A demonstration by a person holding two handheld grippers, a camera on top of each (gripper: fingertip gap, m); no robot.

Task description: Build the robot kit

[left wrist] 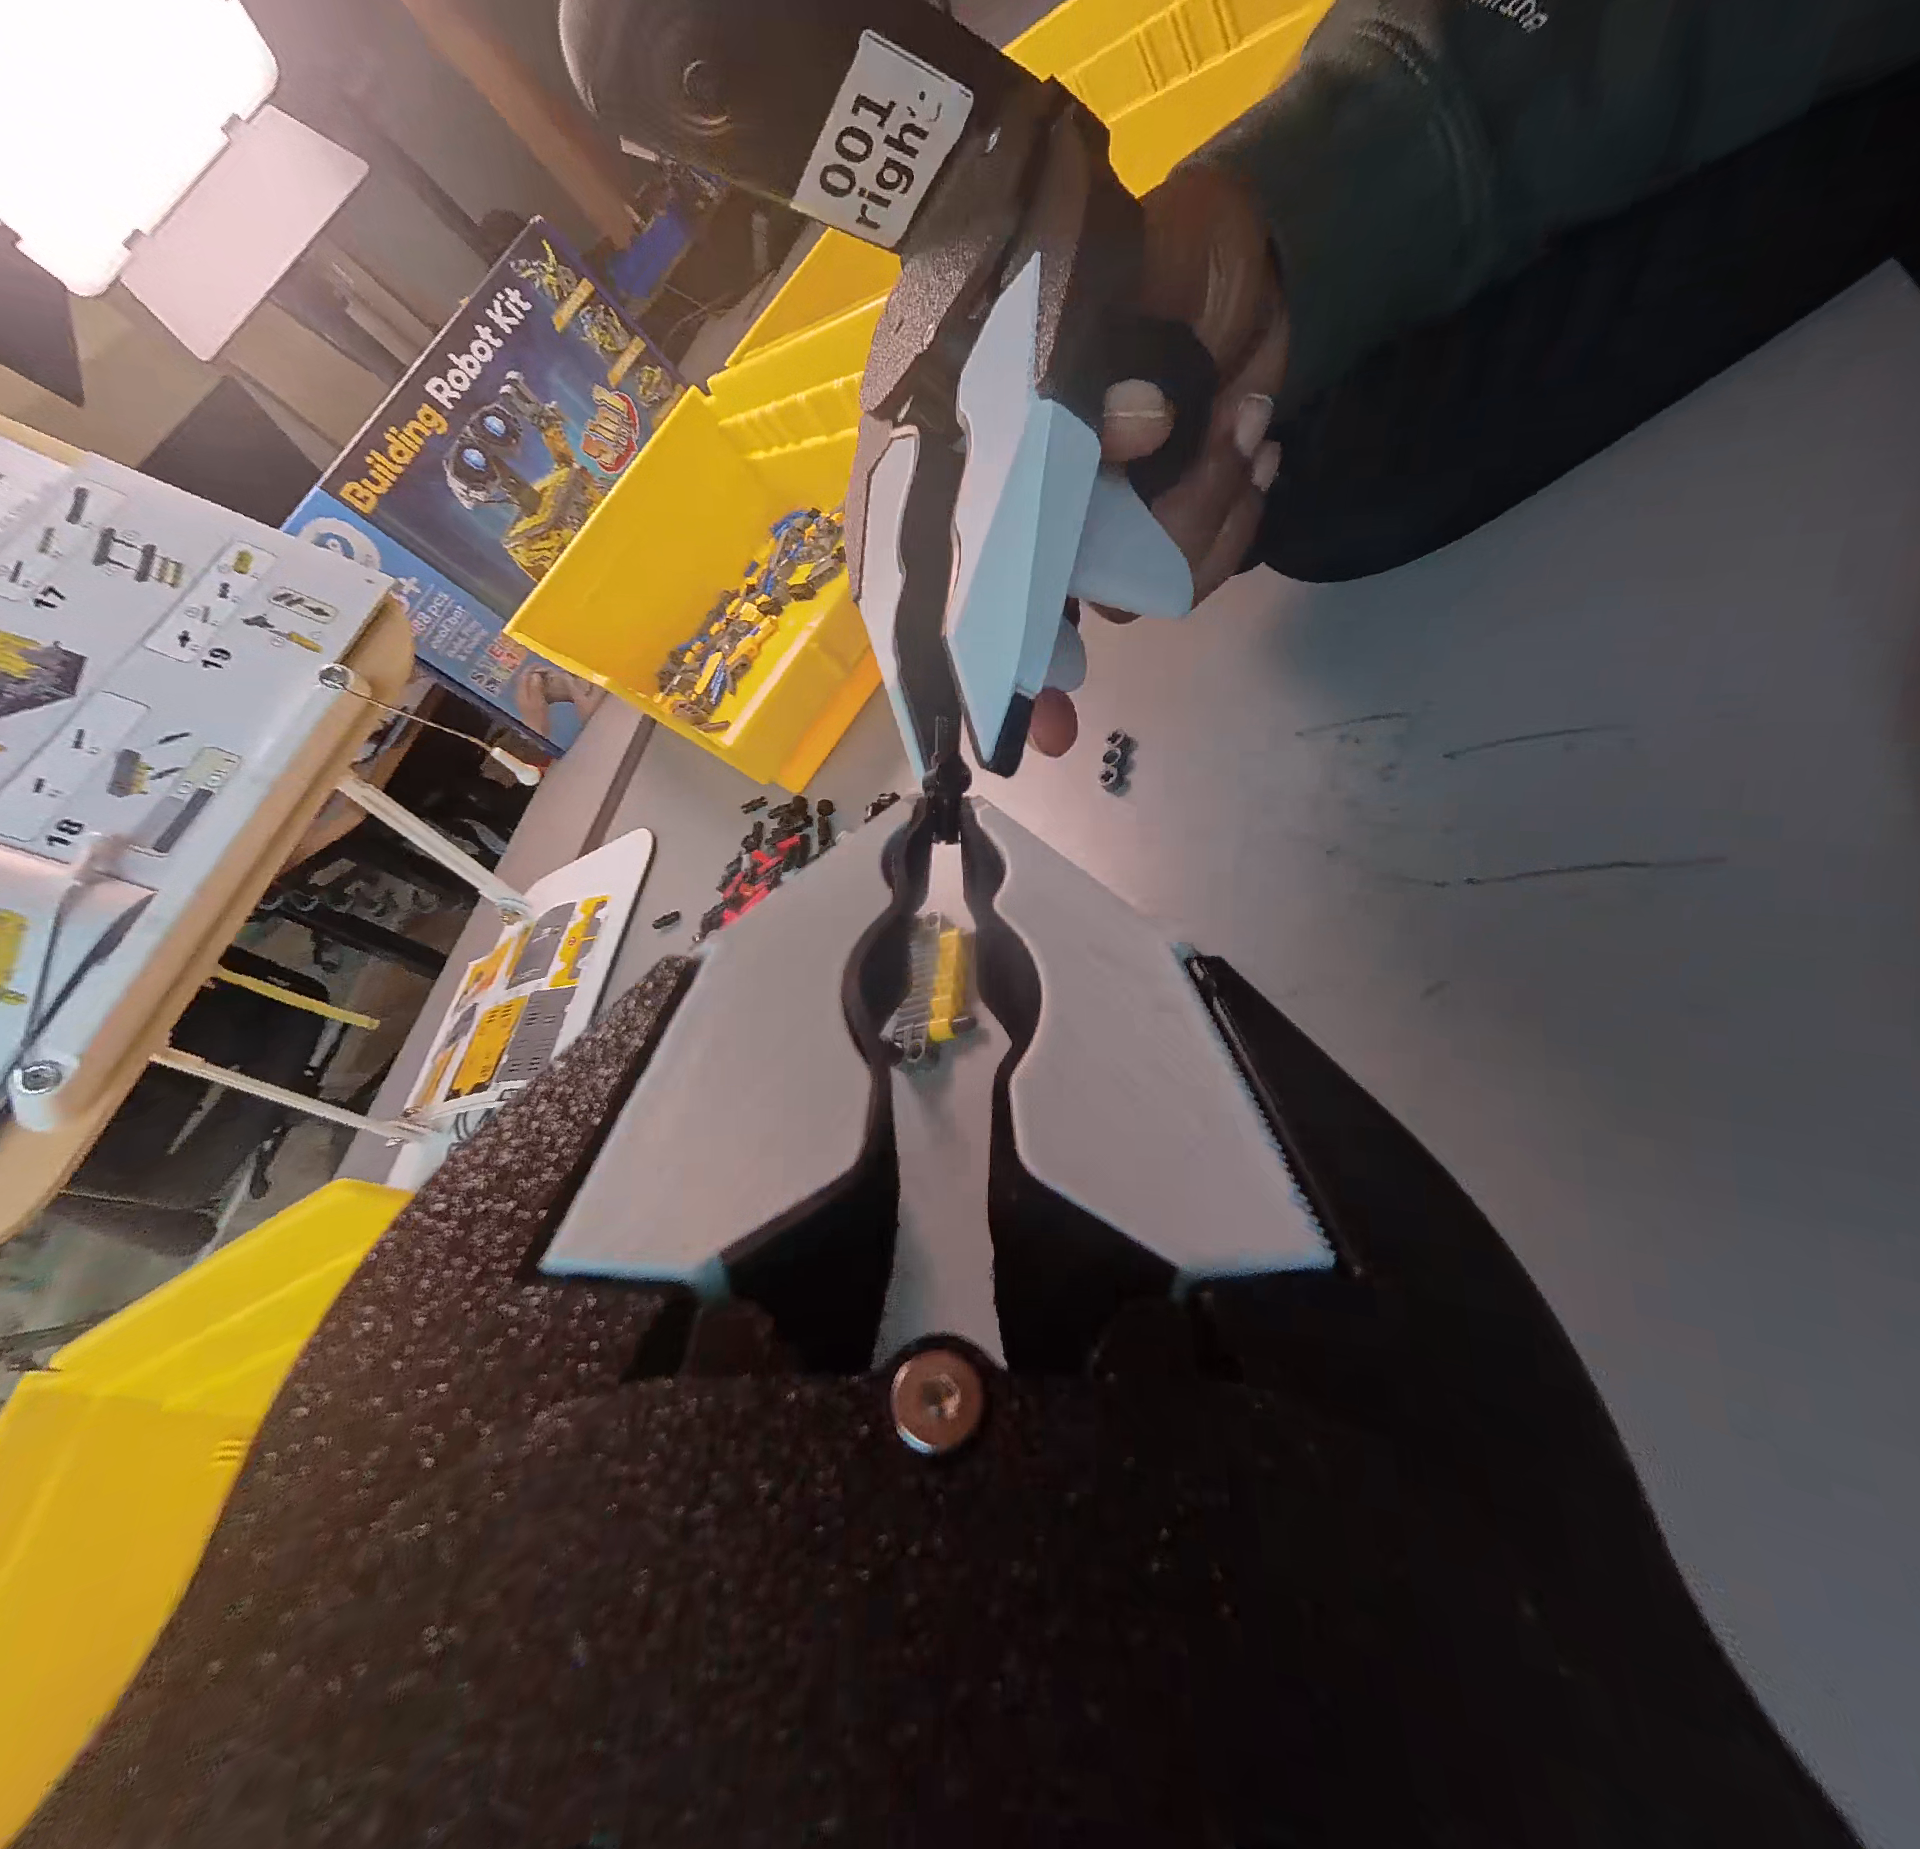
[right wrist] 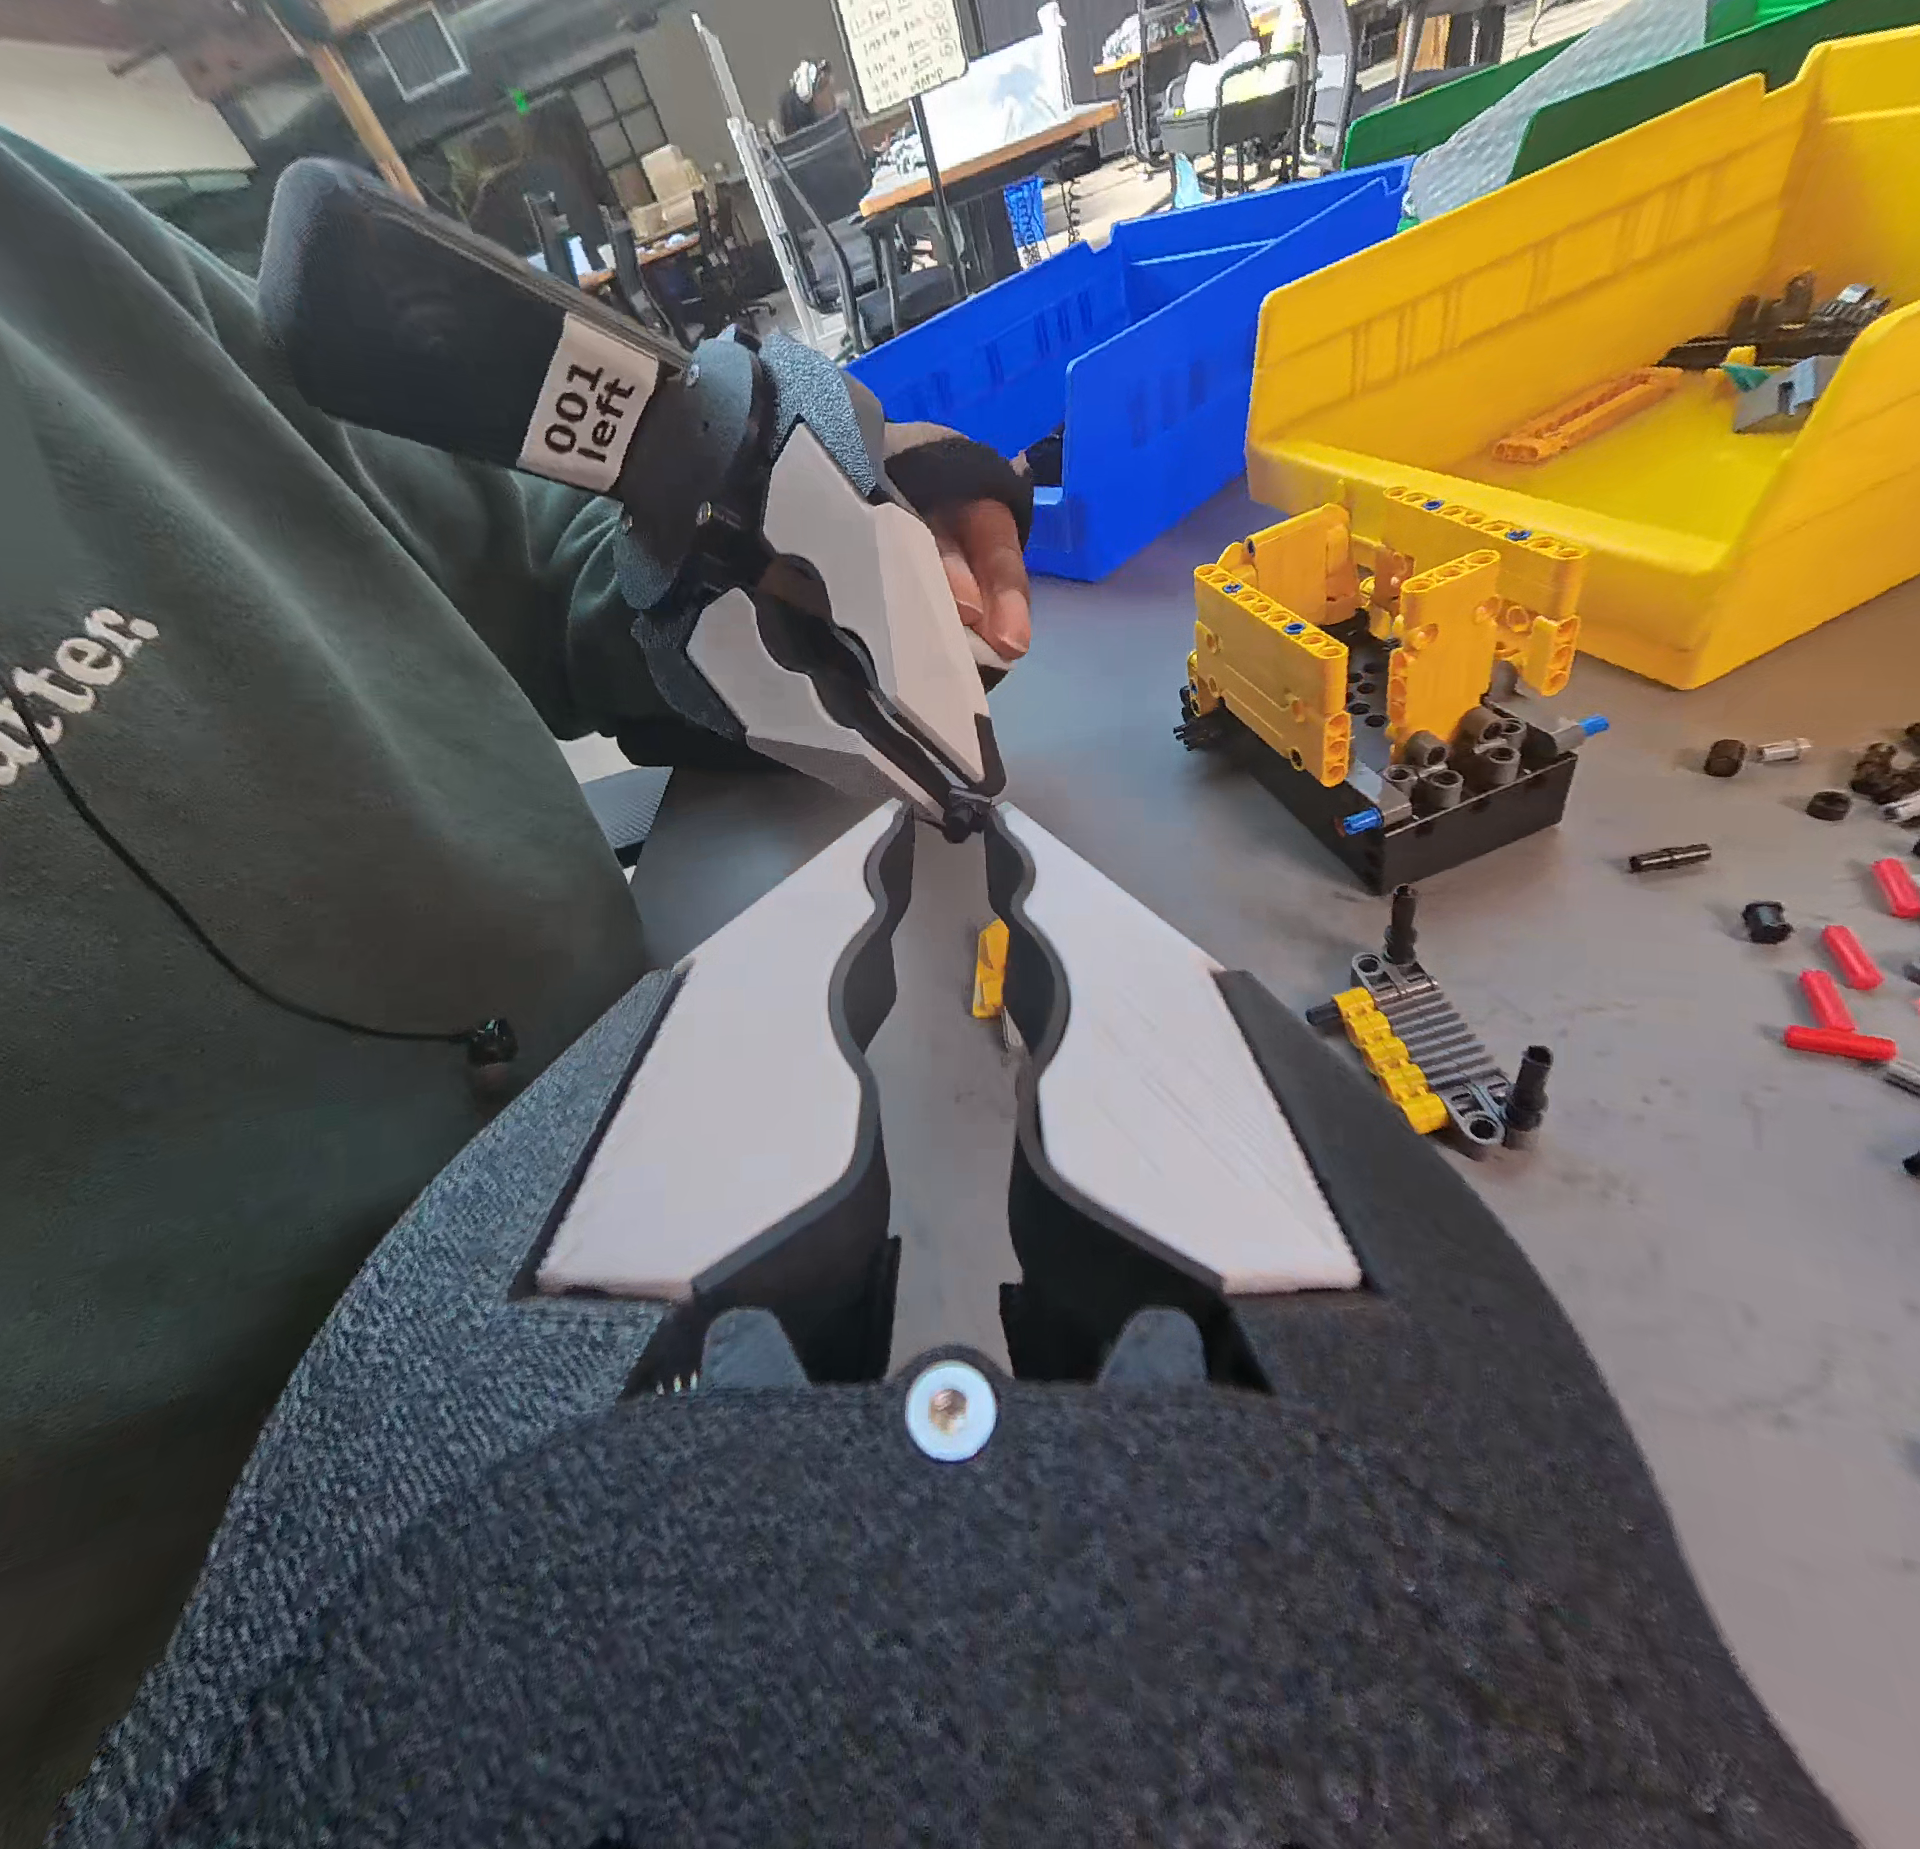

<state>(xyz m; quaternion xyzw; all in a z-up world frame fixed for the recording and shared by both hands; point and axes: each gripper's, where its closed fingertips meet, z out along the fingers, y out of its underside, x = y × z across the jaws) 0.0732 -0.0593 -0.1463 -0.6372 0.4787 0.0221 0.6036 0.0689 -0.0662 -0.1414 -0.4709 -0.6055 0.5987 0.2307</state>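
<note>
My left gripper (left wrist: 940, 820) and right gripper (right wrist: 951, 810) meet tip to tip above the grey table (left wrist: 1455, 864). Both are pinched on a small black connector piece (left wrist: 943, 786), which also shows in the right wrist view (right wrist: 958, 819). In the left wrist view the right gripper (left wrist: 948, 752) comes down from above, held by a hand. In the right wrist view the left gripper (right wrist: 961, 793) comes in from the upper left. A grey and yellow ribbed part (right wrist: 1423, 1061) lies on the table to the right, and shows through my left gripper's gap (left wrist: 935, 989).
A partly built yellow and black model (right wrist: 1382, 677) stands on the table. Yellow bins (right wrist: 1558, 345) (left wrist: 665, 573), a blue bin (right wrist: 1091, 386), a kit box (left wrist: 499, 428) and an instruction booklet on a stand (left wrist: 156, 636) surround it. Loose black and red pins (right wrist: 1839, 968) lie scattered. Only a small space, under 4 cm, lies between the two pairs of fingers.
</note>
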